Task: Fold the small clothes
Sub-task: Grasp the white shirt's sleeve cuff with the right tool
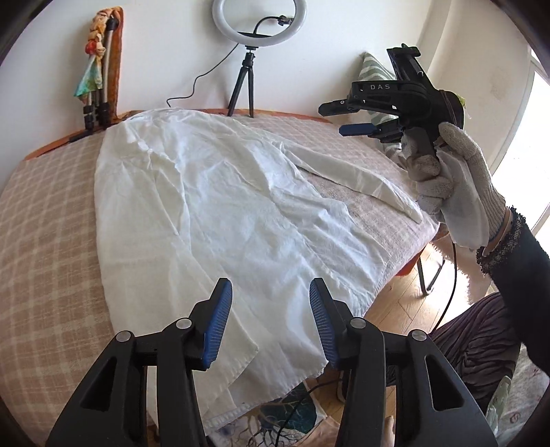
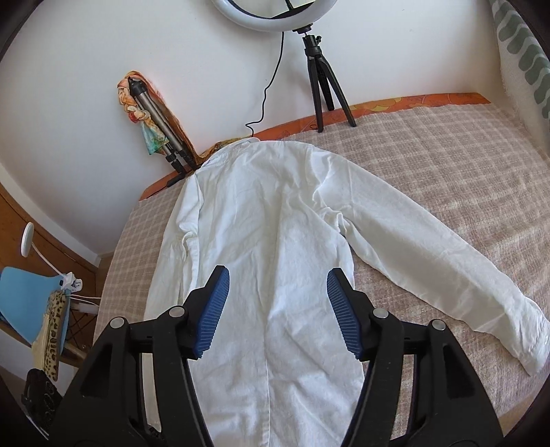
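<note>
- Here, a white shirt (image 2: 275, 240) lies spread flat, seemingly back-up, on the checked bed (image 2: 447, 165), one sleeve reaching toward 4 o'clock.
- The left gripper (image 1: 270, 323) hovers spread over the hem.
- The right gripper (image 2: 276, 309), also spread, holds nothing.
- A ring light (image 1: 259, 24) stands at 12 o'clock.

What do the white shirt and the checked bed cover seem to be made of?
The white shirt looks like thin woven cotton or linen, matte: it holds many fine creases. The checked bed cover seems a thicker, soft woven textile with a slightly fuzzy, nubby surface, matte too. The exact fibres cannot be told.
</note>
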Demonstrator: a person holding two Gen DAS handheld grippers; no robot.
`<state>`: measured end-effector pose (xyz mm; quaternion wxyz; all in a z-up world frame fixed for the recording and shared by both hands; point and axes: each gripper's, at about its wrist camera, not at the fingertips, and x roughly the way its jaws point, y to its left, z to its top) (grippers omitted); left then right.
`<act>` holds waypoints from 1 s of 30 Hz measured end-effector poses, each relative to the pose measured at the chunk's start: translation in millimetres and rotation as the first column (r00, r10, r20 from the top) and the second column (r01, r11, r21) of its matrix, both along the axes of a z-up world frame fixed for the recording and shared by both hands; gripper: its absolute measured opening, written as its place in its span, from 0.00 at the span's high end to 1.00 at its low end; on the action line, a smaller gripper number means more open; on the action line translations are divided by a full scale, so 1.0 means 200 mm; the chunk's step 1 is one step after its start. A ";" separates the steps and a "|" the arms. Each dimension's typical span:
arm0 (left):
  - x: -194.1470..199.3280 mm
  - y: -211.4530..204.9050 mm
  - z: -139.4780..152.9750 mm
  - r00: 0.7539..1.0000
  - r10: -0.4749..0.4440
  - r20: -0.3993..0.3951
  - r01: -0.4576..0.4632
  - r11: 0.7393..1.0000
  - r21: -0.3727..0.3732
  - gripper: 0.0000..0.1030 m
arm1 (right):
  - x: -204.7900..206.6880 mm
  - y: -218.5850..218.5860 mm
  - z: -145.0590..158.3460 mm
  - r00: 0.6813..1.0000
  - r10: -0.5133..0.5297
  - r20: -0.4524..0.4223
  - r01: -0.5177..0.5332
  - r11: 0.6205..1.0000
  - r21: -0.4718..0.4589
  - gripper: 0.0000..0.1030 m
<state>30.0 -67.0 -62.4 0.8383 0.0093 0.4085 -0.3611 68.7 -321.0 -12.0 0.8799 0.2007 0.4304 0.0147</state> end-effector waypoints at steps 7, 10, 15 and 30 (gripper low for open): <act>0.06 -0.21 0.02 0.999 -0.052 0.000 0.052 0.999 0.005 0.56 | -0.26 -0.43 -0.04 0.984 -0.177 -0.025 0.177 0.984 -0.012 0.39; 0.11 -0.28 -0.01 0.998 -0.055 -0.025 0.055 0.998 0.005 0.56 | -0.39 -0.65 -0.07 0.962 -0.272 -0.037 0.271 0.962 -0.015 0.39; 0.15 -0.37 -0.05 0.996 -0.068 -0.065 0.068 0.998 -0.004 0.56 | -0.56 -0.95 -0.16 0.918 -0.390 -0.069 0.390 0.921 -0.009 0.39; 0.16 -0.51 -0.13 0.989 -0.105 -0.101 0.109 0.993 0.040 0.56 | -0.82 -1.37 -0.55 0.798 -0.539 -0.269 0.585 0.799 0.135 0.39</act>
